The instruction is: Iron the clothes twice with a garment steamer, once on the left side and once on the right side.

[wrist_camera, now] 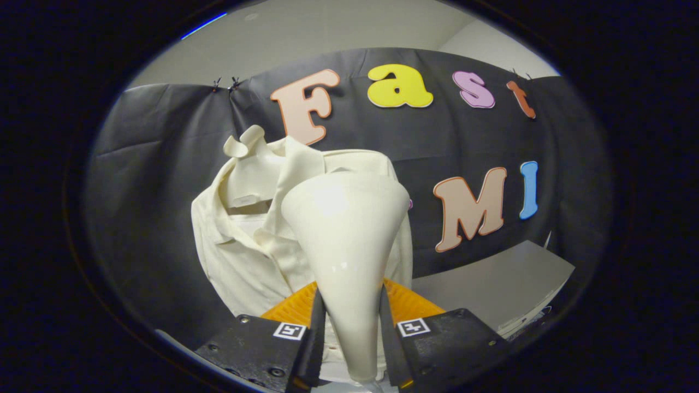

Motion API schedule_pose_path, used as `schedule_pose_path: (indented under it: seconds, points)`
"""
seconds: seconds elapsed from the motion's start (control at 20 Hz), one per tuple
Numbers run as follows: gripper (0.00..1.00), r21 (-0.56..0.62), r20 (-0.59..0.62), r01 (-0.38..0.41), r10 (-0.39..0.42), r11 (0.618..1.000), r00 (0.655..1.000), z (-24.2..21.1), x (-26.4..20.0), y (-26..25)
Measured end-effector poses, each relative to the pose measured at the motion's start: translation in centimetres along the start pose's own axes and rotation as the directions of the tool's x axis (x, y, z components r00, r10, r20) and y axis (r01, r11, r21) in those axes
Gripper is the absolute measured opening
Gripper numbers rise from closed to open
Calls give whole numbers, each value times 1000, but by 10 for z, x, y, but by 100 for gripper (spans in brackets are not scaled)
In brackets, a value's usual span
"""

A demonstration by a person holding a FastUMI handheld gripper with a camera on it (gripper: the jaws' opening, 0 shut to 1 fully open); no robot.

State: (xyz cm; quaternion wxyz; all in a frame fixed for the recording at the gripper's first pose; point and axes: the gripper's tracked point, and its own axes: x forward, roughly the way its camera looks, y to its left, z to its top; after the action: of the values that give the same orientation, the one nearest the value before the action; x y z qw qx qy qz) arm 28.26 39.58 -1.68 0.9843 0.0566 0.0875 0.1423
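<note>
Gripping the glossy cream cone-shaped garment steamer [345, 240] by its narrow neck, claw [352, 333] closed with both fingers pressing its sides. Steamer's wide head sits centre frame, right up against the cream collared cloth shirt [240, 245] hanging just beyond. Grey desk [491, 289] lower right.

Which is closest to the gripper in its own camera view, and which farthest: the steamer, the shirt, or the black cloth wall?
1. Steamer: clamped between the fingers of the gripper.
2. Shirt: hanging just beyond the steamer's head.
3. Black cloth wall: behind the shirt, farthest.
</note>
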Motion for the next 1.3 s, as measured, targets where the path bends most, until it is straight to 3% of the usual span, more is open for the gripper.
schedule_pose_path:
  seconds: [0.2,0.6,1.3]
  points:
    - [47,-5,-27,-11,11,1000,1000,5,20,-1]
    - [47,-14,-20,-4,4,1000,1000,-31,36,7]
    - [47,-24,-182,73,-76,997,980,-164,62,-24]
